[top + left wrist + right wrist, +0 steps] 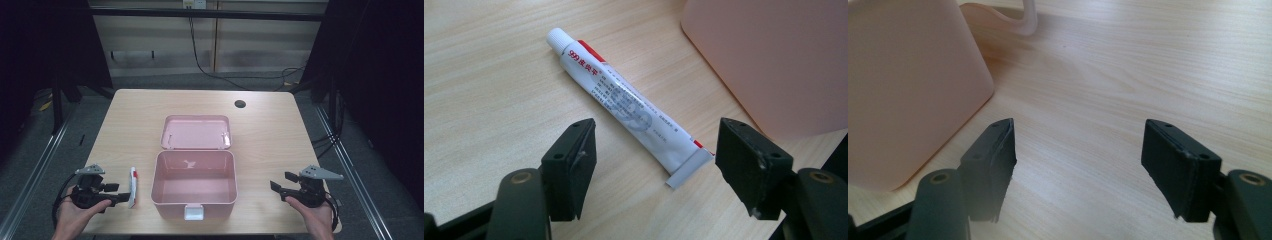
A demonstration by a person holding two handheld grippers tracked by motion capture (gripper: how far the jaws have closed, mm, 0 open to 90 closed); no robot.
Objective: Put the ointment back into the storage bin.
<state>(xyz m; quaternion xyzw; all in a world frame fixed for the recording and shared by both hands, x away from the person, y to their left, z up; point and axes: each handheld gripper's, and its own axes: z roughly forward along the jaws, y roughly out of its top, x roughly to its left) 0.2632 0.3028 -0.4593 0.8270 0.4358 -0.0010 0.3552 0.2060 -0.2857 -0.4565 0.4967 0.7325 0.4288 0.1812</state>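
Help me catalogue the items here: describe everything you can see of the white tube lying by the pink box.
The tube is a small white squeeze tube, apparently of ointment, with a white screw cap, a red stripe, red characters and fine grey print. Its flat crimped tail points toward the left gripper, whose open jaws stand on either side of that tail without touching it. It lies flat on the wooden table, just left of the open pink box and apart from it.

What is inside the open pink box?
The pink box looks empty: bare pink floor, with a pale glare on its far inner wall. The near wall hides the strip of floor just behind it.
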